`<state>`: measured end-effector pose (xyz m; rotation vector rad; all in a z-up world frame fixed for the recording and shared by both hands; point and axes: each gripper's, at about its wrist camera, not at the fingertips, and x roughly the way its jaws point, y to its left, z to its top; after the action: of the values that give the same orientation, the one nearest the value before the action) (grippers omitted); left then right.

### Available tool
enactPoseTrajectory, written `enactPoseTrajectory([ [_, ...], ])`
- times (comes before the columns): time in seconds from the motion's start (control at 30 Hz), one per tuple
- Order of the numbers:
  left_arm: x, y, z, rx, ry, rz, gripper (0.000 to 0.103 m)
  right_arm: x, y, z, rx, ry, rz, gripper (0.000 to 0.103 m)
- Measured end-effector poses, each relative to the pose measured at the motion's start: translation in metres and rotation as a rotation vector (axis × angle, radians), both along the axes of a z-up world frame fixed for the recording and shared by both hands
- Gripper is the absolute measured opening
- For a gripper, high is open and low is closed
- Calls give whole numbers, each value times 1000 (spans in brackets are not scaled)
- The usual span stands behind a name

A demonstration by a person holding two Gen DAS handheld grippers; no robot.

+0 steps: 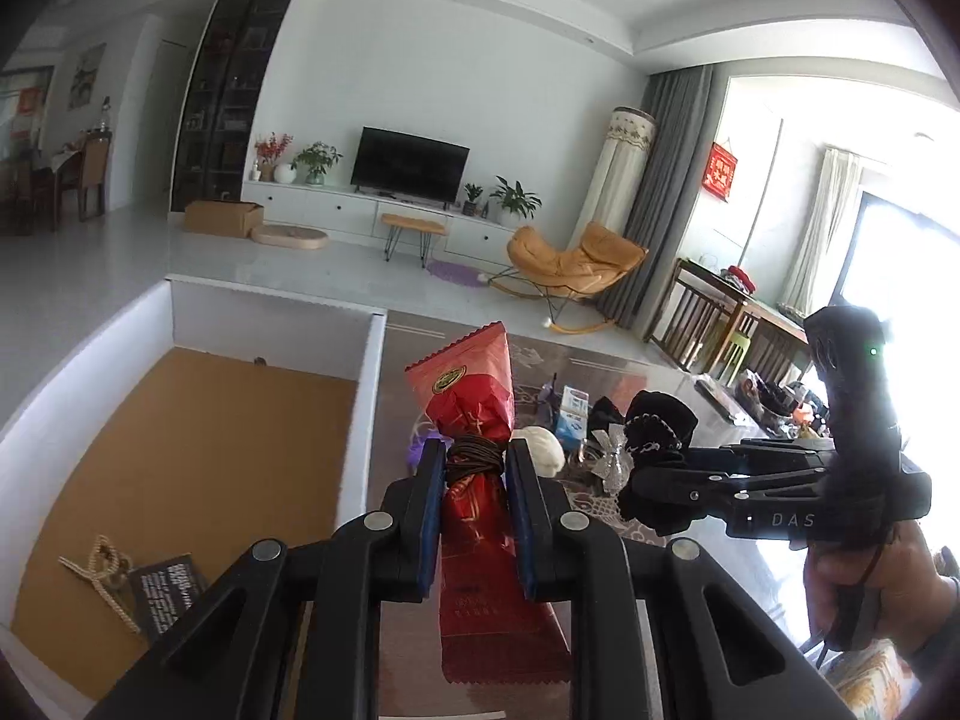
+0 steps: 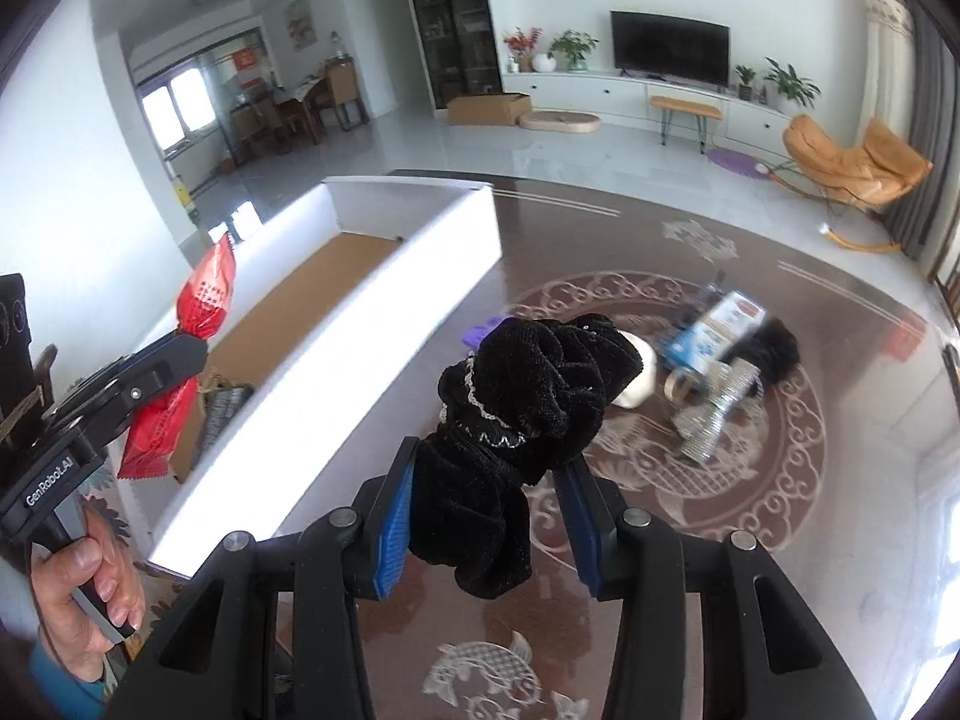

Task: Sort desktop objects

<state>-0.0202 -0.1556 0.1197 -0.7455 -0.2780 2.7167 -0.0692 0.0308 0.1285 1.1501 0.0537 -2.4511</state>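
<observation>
My left gripper [image 1: 475,468] is shut on a red snack packet [image 1: 471,396] with a brown cord wound round its middle, held above the table beside the white box [image 1: 369,396]. The packet [image 2: 204,300] and left gripper [image 2: 180,354] also show at the left of the right wrist view. My right gripper [image 2: 489,480] is shut on a black velvet scrunchie [image 2: 528,390] with a silver chain trim, held above the table. It shows in the left wrist view [image 1: 654,462] at the right, holding the scrunchie [image 1: 657,420].
The white box [image 2: 420,276] has a brown floor holding a bead string [image 1: 105,570] and a dark card [image 1: 168,591]. On the dark patterned table [image 2: 780,480] lie a white round object [image 2: 636,387], a blue-white carton [image 2: 714,330], a silver bow [image 2: 714,414], a purple item [image 2: 483,330] and a black fluffy item [image 2: 777,342].
</observation>
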Motion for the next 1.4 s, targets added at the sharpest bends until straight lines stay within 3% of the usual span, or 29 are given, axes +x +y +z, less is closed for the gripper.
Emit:
enactPoseTrajectory([
  [0.1, 1, -52, 4, -59, -19, 124, 20, 3, -76, 13, -30, 24, 147, 45],
  [0.2, -3, -104, -12, -55, -107, 226, 20, 7, -149, 13, -30, 47, 280, 45],
  [0.4, -12, -152, -69, -82, -320, 356, 21, -12, -244, -33, 133, 10, 402, 47],
  [0.43, -13, -157, -79, -82, -359, 377, 25, -18, -251, -44, 167, -16, 406, 53],
  [0.5, -19, -160, -94, -71, -420, 405, 47, -26, -255, -59, 219, -55, 386, 63],
  [0.53, -18, -159, -98, -59, -422, 413, 62, -29, -252, -63, 217, -69, 379, 67],
  [0.67, -9, -141, -85, -52, -331, 435, 65, -29, -219, -49, 120, -38, 337, 79],
  [0.83, -1, -77, -43, -45, -191, 336, 66, -4, -142, -20, 78, 167, 205, 97],
  [0.9, 4, -34, -26, -36, -123, 254, 74, 6, -97, -24, 94, 246, 120, 103],
  [0.97, 13, 12, -17, -29, -52, 167, 98, 16, -46, -40, 127, 289, 20, 103],
  [1.07, 22, 77, -19, -18, 5, 26, 103, 19, 24, -81, 235, 231, -116, 103],
  [1.17, 9, 140, -45, -58, -65, -104, 103, 17, 84, -119, 350, 126, -226, 103],
  [1.3, -7, 192, -87, -159, -120, -174, 103, 24, 156, -146, 338, 32, -363, 103],
  [1.4, -24, 207, -111, -217, -163, -181, 103, 25, 186, -161, 292, -30, -437, 103],
])
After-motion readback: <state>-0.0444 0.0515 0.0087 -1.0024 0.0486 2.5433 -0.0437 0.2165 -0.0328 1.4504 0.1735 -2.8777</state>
